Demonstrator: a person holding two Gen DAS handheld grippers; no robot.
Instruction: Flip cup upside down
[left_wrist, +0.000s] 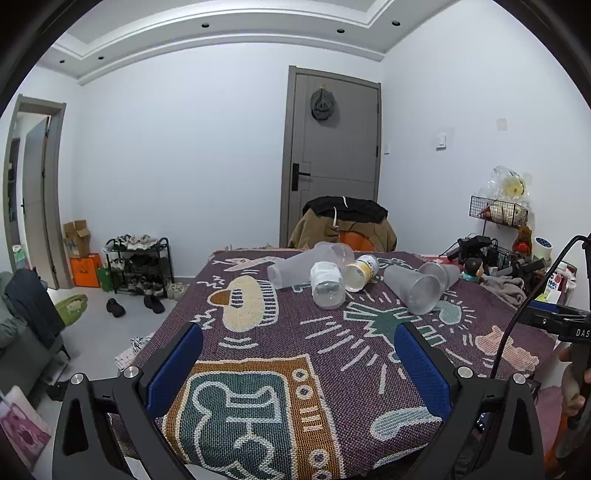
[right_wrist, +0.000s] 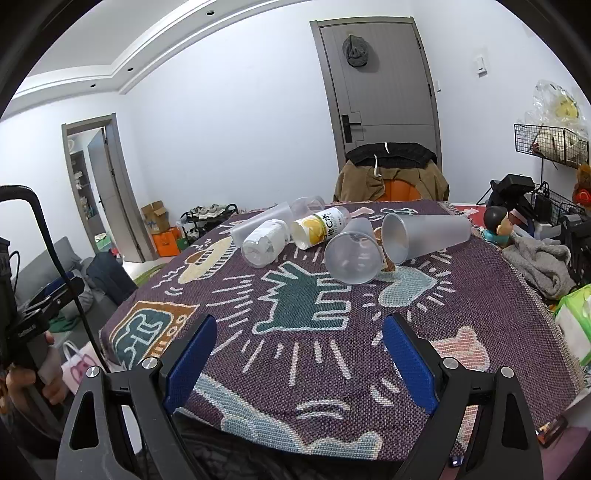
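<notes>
Several cups and cut bottles lie on their sides on a patterned purple cloth (left_wrist: 332, 350) (right_wrist: 332, 332). A frosted cup (left_wrist: 413, 290) (right_wrist: 352, 254) lies nearest, mouth toward me. A second frosted cup (right_wrist: 424, 234) (left_wrist: 441, 273) lies to its right. A white-wrapped clear cup (left_wrist: 327, 284) (right_wrist: 264, 242), a yellow-labelled bottle (left_wrist: 360, 271) (right_wrist: 319, 227) and a long frosted cup (left_wrist: 299, 266) (right_wrist: 258, 219) lie left of them. My left gripper (left_wrist: 299, 339) and right gripper (right_wrist: 299, 328) are open and empty, well short of the cups.
A chair draped with a brown jacket (left_wrist: 341, 225) (right_wrist: 391, 173) stands behind the table. A figurine (right_wrist: 498, 225), grey cloth (right_wrist: 539, 266), wire racks and clutter fill the right side. A shoe rack (left_wrist: 138, 262) and boxes stand on the floor at left.
</notes>
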